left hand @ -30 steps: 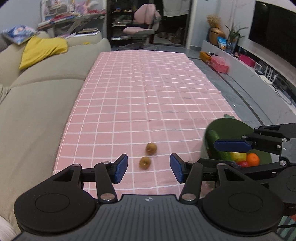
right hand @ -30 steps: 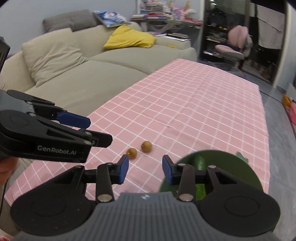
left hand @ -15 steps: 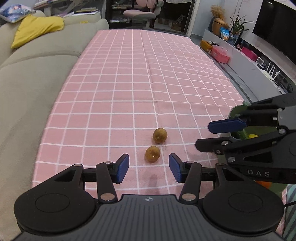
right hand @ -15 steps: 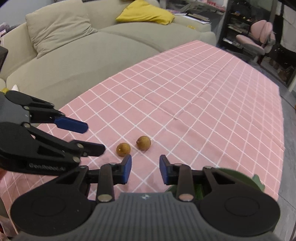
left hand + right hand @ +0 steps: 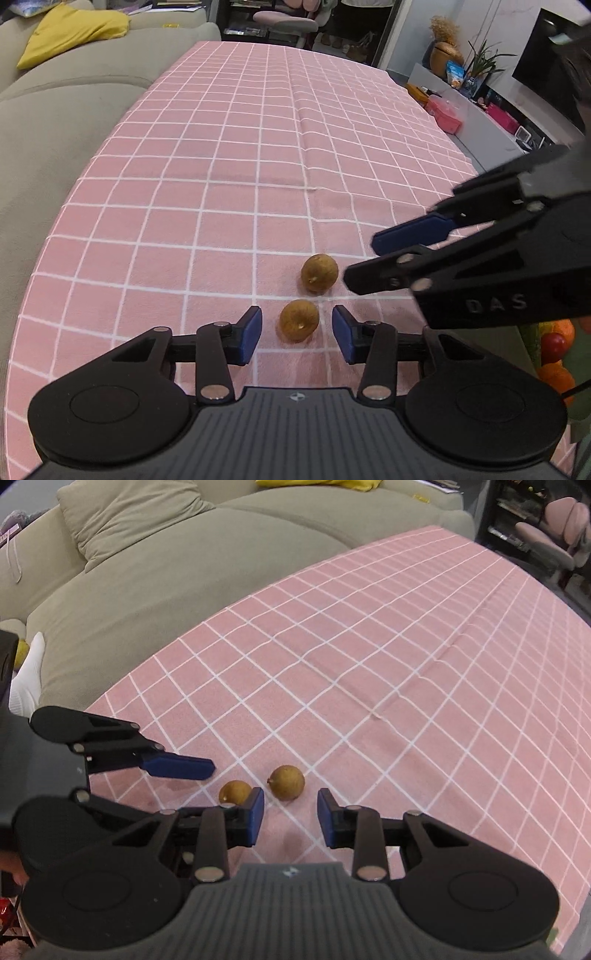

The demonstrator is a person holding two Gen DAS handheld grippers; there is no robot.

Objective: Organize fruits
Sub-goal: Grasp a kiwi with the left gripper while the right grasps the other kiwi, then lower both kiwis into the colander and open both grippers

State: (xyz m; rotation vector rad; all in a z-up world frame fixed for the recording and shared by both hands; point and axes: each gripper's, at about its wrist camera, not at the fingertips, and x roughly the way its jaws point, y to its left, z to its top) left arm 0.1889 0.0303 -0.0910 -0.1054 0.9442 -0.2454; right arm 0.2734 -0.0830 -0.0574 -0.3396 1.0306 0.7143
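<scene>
Two small brown round fruits lie side by side on the pink checked tablecloth (image 5: pixel 229 192). The near fruit (image 5: pixel 298 319) sits between the open fingers of my left gripper (image 5: pixel 297 334), untouched. The far fruit (image 5: pixel 319 273) lies just beyond it, close to my right gripper (image 5: pixel 360 264), which reaches in from the right. In the right wrist view my right gripper (image 5: pixel 290 819) is open with the far fruit (image 5: pixel 287 782) just ahead of its fingers. The near fruit (image 5: pixel 234 792) sits partly behind the left pad, near my left gripper (image 5: pixel 199 775).
Orange and red fruits (image 5: pixel 556 345) on a green dish show at the right edge behind the right gripper. A beige sofa (image 5: pixel 166 572) runs along the table's left side. A TV unit with boxes (image 5: pixel 461 114) stands to the right.
Both grippers moved forward and down toward the two brown fruits. The near fruit now lies between the left fingers; the right gripper has swung over from the dish to the far fruit.
</scene>
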